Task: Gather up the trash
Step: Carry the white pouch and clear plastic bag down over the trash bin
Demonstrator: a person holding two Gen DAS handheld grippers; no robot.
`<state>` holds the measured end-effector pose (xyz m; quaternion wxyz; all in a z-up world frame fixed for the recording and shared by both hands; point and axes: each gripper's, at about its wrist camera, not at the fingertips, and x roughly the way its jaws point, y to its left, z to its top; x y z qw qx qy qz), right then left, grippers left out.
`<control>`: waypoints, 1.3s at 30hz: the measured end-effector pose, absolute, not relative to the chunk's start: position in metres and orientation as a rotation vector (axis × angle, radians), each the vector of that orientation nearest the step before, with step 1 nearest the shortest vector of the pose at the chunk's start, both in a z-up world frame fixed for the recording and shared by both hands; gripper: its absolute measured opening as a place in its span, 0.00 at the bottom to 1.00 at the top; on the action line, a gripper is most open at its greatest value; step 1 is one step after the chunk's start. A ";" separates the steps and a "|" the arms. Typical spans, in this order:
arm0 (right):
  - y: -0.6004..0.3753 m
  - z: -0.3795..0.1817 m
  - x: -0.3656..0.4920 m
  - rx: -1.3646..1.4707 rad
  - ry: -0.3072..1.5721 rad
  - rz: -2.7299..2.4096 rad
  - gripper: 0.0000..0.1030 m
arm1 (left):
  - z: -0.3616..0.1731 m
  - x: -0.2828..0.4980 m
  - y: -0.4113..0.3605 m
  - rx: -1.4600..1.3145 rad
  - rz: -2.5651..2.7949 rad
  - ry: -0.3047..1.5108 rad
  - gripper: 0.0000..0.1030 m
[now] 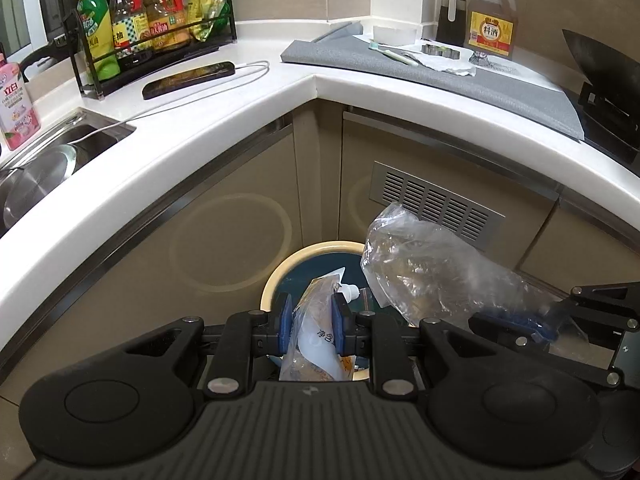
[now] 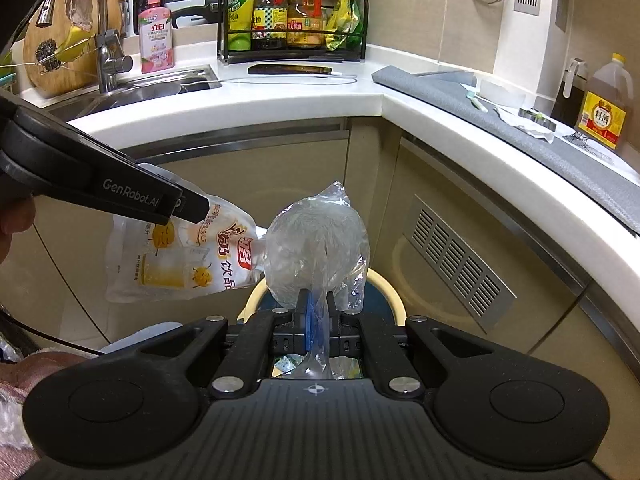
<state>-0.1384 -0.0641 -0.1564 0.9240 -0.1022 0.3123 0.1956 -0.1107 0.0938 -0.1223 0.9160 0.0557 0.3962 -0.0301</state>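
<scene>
A round bin (image 1: 276,272) with a cream rim and dark inside stands on the floor against the corner cabinet; its rim (image 2: 386,286) also shows in the right wrist view. My left gripper (image 1: 311,322) is shut on a spouted drink pouch (image 1: 310,344), held above the bin. From the right wrist view the same pouch (image 2: 180,260) hangs from the left gripper's black arm. My right gripper (image 2: 318,314) is shut on a crumpled clear plastic bag (image 2: 316,244), also above the bin. That bag (image 1: 432,268) appears at the right in the left wrist view.
A white L-shaped counter (image 1: 224,120) wraps around above the bin. It carries a bottle rack (image 1: 152,28), a phone on a cable (image 1: 188,79), a grey mat (image 1: 460,80) and a sink (image 1: 48,160). A vent grille (image 1: 436,204) sits in the cabinet door.
</scene>
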 end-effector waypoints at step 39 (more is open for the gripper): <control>-0.062 -0.191 -0.086 -0.170 0.787 0.398 0.05 | -0.153 -0.054 0.099 0.085 -0.038 0.911 0.22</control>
